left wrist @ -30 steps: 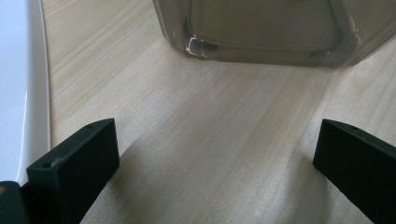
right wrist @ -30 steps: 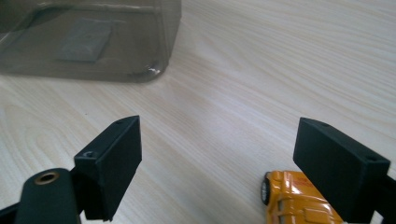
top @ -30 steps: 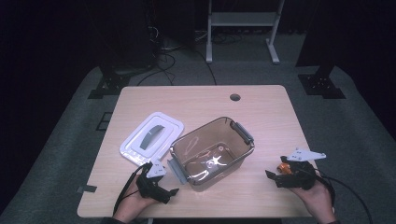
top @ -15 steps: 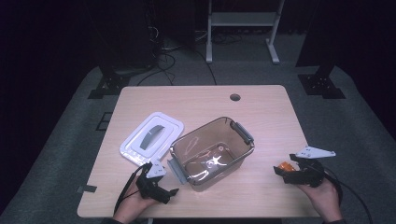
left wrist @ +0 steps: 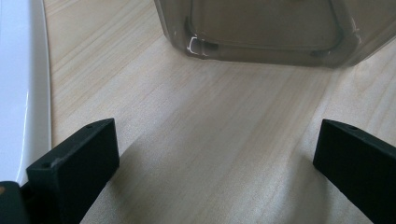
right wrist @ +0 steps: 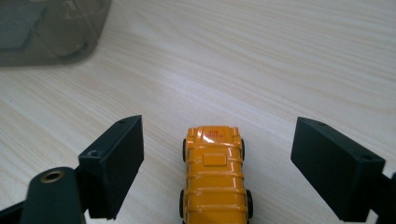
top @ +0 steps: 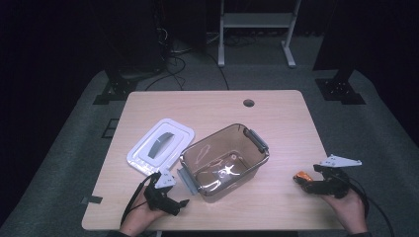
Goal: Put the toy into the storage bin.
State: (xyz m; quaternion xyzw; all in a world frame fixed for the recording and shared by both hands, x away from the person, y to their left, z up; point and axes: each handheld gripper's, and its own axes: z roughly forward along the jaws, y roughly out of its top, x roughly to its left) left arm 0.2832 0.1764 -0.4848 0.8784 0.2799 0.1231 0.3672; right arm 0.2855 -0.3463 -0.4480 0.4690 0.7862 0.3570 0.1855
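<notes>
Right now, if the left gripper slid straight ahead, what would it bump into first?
Most likely the clear bin: the left gripper points at its near wall, with bare table between. The white lid lies off to one side.

An orange toy car (top: 301, 177) lies just before the right gripper (top: 310, 185), near the table's (top: 276, 113) edge.

A pale wooden table (top: 212, 106) with rounded corners and a round cable hole (top: 248, 102) near its far edge stood on grey carpet (top: 74, 163). Beyond it the room lay dark. A white metal stand (top: 254, 22) rose at the back, with black cables (top: 173, 61) trailing over the floor beside it. Black stand feet (top: 114, 90) sat at the far left and far right (top: 340, 89).
</notes>
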